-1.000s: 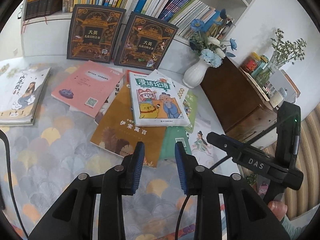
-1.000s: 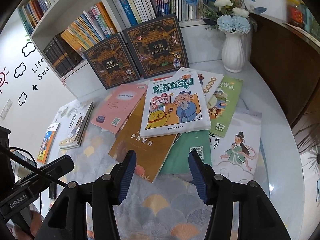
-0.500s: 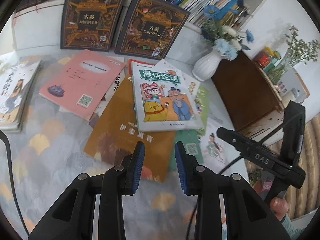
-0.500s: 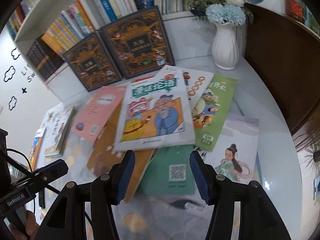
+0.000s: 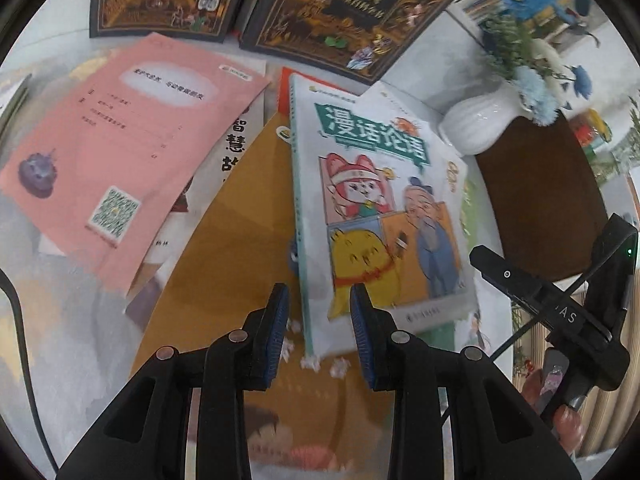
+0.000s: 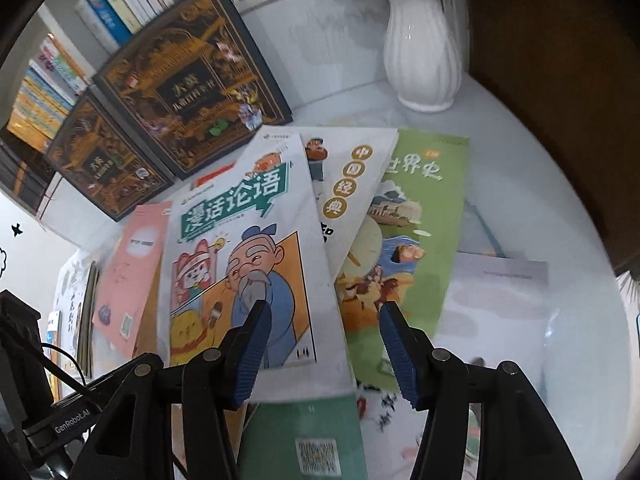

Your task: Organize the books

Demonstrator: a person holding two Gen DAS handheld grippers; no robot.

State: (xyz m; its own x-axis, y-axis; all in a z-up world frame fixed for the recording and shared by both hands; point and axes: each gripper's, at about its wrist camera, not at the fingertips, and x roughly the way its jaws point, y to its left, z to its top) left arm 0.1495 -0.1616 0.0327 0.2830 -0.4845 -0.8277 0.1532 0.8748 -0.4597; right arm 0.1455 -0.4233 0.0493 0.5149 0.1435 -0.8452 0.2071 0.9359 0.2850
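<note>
Both grippers have dropped closer to the cartoon book [image 5: 376, 216]; left gripper [image 5: 318, 332] and right gripper [image 6: 324, 352] jaws part-open, empty. Thin, floppy, grab its near edge.

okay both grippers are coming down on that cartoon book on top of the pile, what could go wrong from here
The cartoon book lies loose on the brown book and green book; closing the left gripper or right gripper may pinch those too. Pulling could drag the slanted pile sideways. The white vase stands close behind.
</note>
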